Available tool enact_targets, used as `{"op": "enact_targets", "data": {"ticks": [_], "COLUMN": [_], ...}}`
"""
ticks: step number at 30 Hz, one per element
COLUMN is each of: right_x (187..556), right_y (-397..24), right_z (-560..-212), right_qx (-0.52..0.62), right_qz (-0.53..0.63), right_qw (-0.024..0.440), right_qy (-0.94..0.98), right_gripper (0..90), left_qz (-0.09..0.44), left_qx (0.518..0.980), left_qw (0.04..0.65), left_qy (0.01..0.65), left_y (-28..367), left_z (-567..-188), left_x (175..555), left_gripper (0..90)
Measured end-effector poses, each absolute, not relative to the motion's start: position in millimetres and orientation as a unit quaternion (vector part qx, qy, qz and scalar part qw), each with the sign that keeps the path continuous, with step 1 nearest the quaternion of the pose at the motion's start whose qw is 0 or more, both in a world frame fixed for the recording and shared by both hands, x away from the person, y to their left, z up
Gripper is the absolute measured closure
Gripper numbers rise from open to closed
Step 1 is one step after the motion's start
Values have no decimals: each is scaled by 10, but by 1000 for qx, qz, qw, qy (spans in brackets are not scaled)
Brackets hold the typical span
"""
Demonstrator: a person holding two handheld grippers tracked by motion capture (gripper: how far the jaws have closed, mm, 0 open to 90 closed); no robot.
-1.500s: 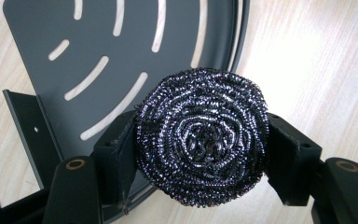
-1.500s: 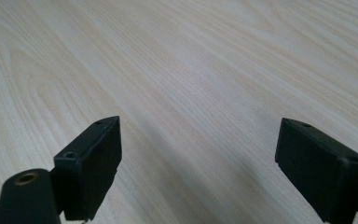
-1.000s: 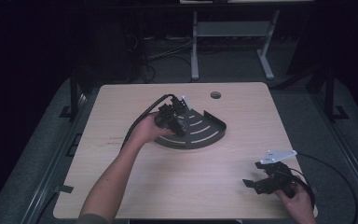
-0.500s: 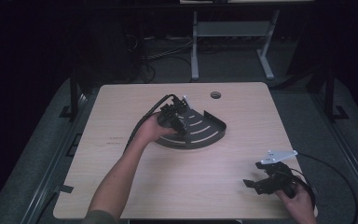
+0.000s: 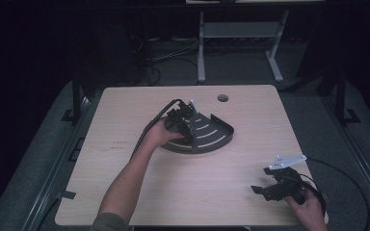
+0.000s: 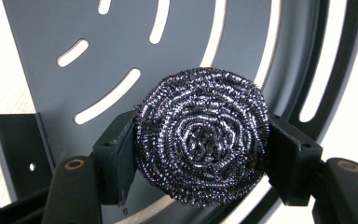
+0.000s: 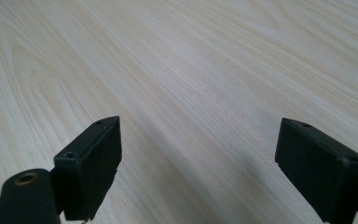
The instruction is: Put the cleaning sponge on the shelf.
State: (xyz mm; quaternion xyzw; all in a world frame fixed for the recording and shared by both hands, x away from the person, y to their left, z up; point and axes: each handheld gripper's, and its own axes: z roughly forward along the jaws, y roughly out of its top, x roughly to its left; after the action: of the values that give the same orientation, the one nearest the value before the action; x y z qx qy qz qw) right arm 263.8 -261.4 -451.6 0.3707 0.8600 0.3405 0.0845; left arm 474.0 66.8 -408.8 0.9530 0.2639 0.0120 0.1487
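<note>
Two jaws of the left gripper (image 6: 200,154) are closed on a round steel-wool scourer (image 6: 201,137), one pad at each side of the coil, and the scourer sits right over the floor of a dark grey fan-shaped tray (image 6: 42,42). From the high view the left gripper (image 5: 182,121) is at the tray's (image 5: 224,137) pointed corner, toward the left end of it, on the middle of the wooden surface (image 5: 139,101).

My reading is that the scrubbing step is in hand: the scourer is being worked against the tray floor, among its curved slots (whether it is pressed down hard or only grazing the metal I cannot tell). The next move, I judge, calls for firm downward pressure and a sweep along the arcs toward the curved rim, keeping the grip tight so the springy coil does not squirm out, and keeping the tray from sliding, since nothing steadies it.

The right gripper (image 5: 275,186) rests at the near right corner of the surface, well apart from the tray, its jaws spread wide with nothing between them (image 7: 200,154).

Apart from the scourer, the tray holds nothing that I can see.
</note>
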Motion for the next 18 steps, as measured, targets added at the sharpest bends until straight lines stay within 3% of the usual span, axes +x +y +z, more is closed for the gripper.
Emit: {"op": "enact_targets", "data": {"ticks": [18], "right_x": [2638], "right_y": [-2646], "right_z": [-4510], "right_qx": [372], "right_qz": [342], "right_qw": [86], "right_qy": [859], "right_gripper": [142], "left_qz": [10], "left_qx": [951], "left_qw": [148], "left_qy": [272], "left_y": [590], "left_z": [-4225], "left_x": [4810], "left_gripper": [331]}}
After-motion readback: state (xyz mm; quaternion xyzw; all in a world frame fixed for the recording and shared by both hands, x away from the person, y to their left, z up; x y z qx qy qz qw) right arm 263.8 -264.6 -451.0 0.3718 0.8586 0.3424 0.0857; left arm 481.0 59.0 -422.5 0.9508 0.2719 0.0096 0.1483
